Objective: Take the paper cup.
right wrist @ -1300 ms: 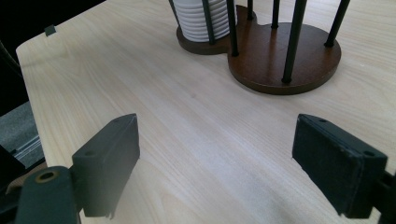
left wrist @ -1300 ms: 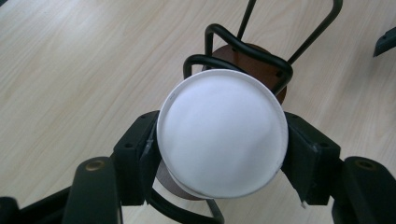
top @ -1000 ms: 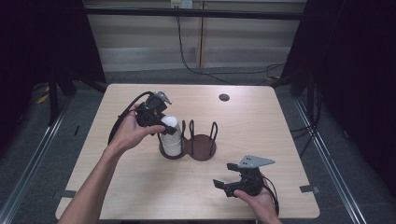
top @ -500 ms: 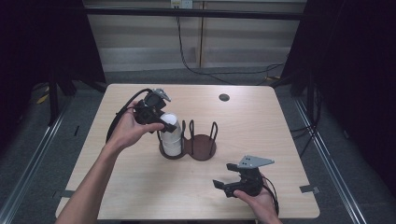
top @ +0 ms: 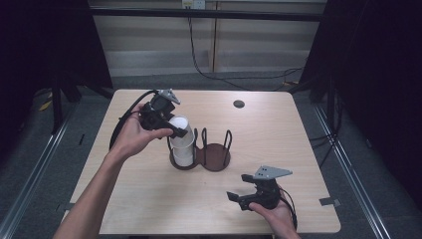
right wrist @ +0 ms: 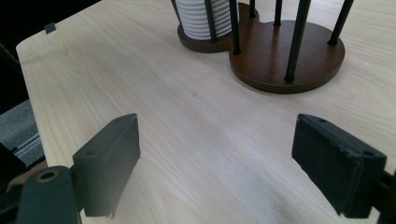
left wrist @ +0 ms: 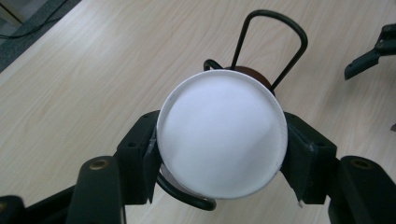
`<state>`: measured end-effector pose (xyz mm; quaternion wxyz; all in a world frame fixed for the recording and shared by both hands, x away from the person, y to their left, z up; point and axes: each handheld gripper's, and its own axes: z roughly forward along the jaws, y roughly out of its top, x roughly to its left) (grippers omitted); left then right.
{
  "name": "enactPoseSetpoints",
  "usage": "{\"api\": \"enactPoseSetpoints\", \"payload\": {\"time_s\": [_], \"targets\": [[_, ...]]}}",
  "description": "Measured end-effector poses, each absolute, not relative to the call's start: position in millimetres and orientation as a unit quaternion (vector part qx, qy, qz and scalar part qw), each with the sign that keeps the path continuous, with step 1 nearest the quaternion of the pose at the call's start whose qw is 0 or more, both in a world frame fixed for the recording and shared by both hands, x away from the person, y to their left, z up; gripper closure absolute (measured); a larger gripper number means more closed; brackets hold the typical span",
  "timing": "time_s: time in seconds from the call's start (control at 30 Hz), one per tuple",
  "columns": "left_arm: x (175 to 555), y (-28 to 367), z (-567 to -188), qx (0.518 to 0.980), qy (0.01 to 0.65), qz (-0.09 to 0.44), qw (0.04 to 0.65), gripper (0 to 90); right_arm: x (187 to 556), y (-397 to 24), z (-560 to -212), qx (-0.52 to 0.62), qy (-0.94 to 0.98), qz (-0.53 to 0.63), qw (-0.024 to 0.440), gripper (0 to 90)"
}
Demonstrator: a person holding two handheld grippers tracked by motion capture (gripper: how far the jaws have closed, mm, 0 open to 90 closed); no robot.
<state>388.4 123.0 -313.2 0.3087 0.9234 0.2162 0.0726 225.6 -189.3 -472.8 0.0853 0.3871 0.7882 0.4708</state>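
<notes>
Left claw (top: 175,130) has come up a bit since a second ago, lifting the top white cup (top: 180,132) out of the stack (top: 183,153), pinched by both pads, tilted over the holder's (top: 215,160) left ring. Its jaws have just been tightening on it. Right claw (top: 247,195) sits spread wide, nothing in it, low over the table (top: 278,129) near the front edge.

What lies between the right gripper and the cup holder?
Only bare tabletop: in the right gripper view, wood runs from the open right gripper to the cup holder.
</notes>
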Motion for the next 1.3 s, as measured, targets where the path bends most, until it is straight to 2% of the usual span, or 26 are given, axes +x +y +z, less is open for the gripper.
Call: {"api": "enactPoseSetpoints", "payload": {"time_s": [0.67,1.3], "targets": [[370.0,145.4,-292.9,0.896,0.222,0.076,0.376,37.0,226.0,-189.0,-473.1,0.389,0.787,0.471,0.085,14.7],[341.1,160.8,-301.5,0.887,0.196,0.063,0.414,37.0,226.8,-190.0,-473.4,0.392,0.784,0.474,0.085,14.7]]}}
